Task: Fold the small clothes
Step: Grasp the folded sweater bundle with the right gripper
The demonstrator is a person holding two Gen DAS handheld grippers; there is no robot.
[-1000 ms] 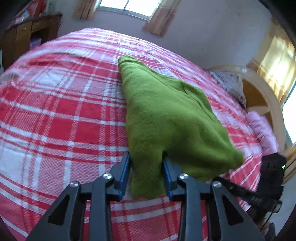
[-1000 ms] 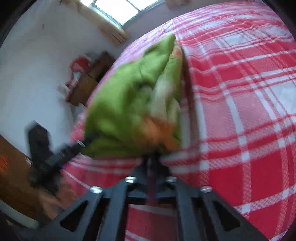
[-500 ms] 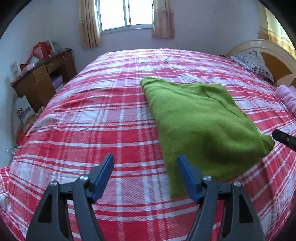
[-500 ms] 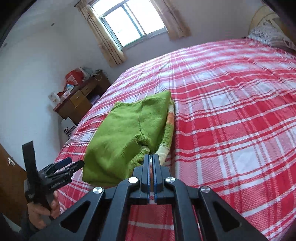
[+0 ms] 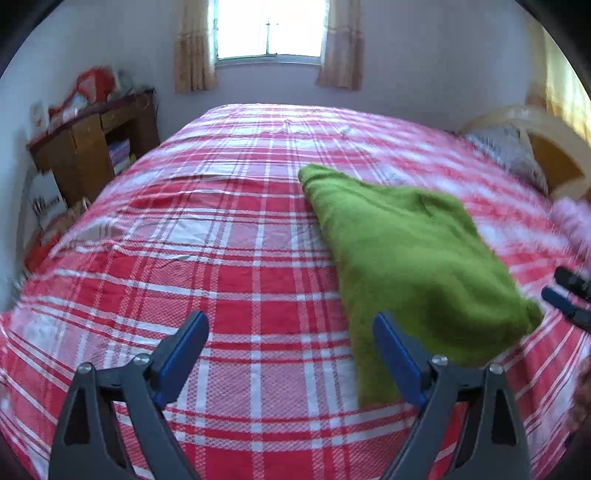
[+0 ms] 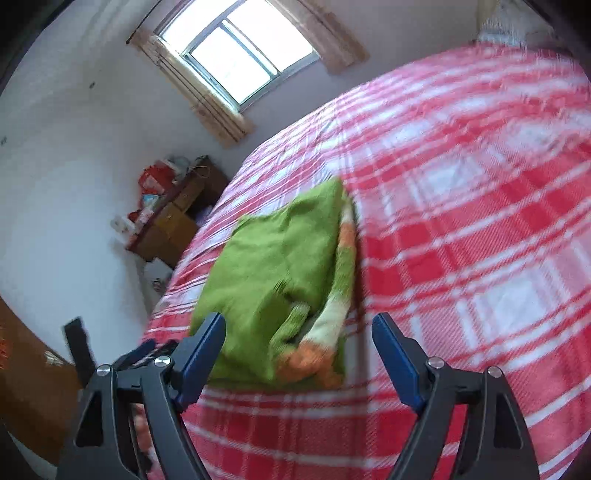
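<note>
A folded green fleece garment (image 5: 413, 258) lies on the red and white plaid bed (image 5: 221, 258). In the right wrist view the garment (image 6: 273, 273) shows an orange and white striped edge on its near right side. My left gripper (image 5: 291, 354) is open and empty, held above the bed just left of the garment's near corner. My right gripper (image 6: 299, 350) is open and empty, just in front of the garment's near edge. The right gripper's tips (image 5: 569, 299) show at the right edge of the left wrist view.
A wooden desk (image 5: 92, 147) with clutter stands left of the bed under the wall. A curtained window (image 5: 269, 29) is behind the bed. A headboard (image 5: 554, 147) and pillows (image 5: 506, 147) are at the right. The left gripper (image 6: 110, 354) shows in the right wrist view.
Both grippers have let go of the garment and opened. Both have pulled back from it; the garment now lies flat and folded on the bed.
</note>
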